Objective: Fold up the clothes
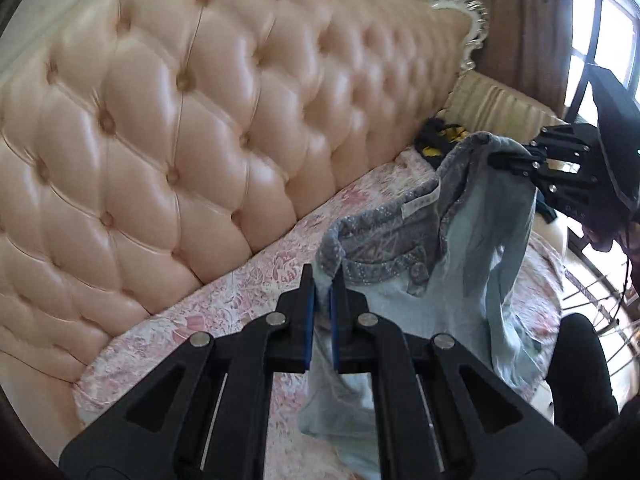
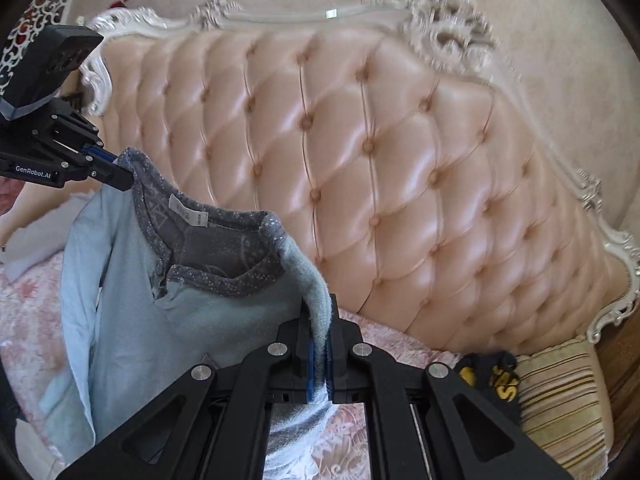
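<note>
Tongs of both hands are clamped on one light-blue top (image 2: 208, 312): left tongs (image 1: 323, 308) pinch one shoulder, right tongs (image 2: 319, 350) the other, by the grey dotted collar (image 2: 224, 248). Garment hangs between them above the floral bed cover (image 1: 224, 304), in front of the tufted headboard (image 2: 360, 168). Step in hand, by judgement: spreading before laying flat. Collar points up, long axis hanging downward. Next move calls for lowering it evenly, hem first, shoulders kept apart.
</note>
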Demonstrator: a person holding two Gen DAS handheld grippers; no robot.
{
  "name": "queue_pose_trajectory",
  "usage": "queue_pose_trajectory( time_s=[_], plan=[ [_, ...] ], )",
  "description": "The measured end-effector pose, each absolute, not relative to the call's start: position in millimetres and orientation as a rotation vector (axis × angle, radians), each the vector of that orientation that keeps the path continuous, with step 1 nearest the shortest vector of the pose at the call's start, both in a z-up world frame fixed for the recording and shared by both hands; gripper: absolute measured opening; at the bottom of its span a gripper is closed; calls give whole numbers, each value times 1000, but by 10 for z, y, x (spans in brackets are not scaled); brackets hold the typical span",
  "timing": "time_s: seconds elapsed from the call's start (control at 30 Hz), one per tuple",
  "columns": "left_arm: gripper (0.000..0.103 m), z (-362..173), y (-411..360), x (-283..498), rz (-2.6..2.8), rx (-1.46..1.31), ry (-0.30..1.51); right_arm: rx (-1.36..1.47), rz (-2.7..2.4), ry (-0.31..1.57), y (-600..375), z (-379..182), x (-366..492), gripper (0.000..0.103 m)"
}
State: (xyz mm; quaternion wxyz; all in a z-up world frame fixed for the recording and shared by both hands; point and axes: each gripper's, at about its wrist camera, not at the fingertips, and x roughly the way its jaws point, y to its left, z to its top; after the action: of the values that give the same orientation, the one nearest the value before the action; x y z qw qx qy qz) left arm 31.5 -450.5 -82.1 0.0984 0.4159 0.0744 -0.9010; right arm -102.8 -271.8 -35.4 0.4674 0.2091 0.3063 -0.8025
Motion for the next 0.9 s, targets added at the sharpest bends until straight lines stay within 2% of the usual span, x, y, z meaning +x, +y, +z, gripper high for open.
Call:
queue_pose_trajectory(
  time_s=[0.27,0.43,0.9],
  plan=[
    [8,-1957,-5068,-278,-2498,1346,417,749,-1895,833,-3556,-1459,-1879,3],
    [8,-2407,-5257,-477,-2448,1386,505,864,-1864,864,-3831,-2028,-2152,3],
    [8,-3159,-5408,-721,-2346,1479,619,1031,-1822,875,-4006,-2784,-2413,3]
  ],
)
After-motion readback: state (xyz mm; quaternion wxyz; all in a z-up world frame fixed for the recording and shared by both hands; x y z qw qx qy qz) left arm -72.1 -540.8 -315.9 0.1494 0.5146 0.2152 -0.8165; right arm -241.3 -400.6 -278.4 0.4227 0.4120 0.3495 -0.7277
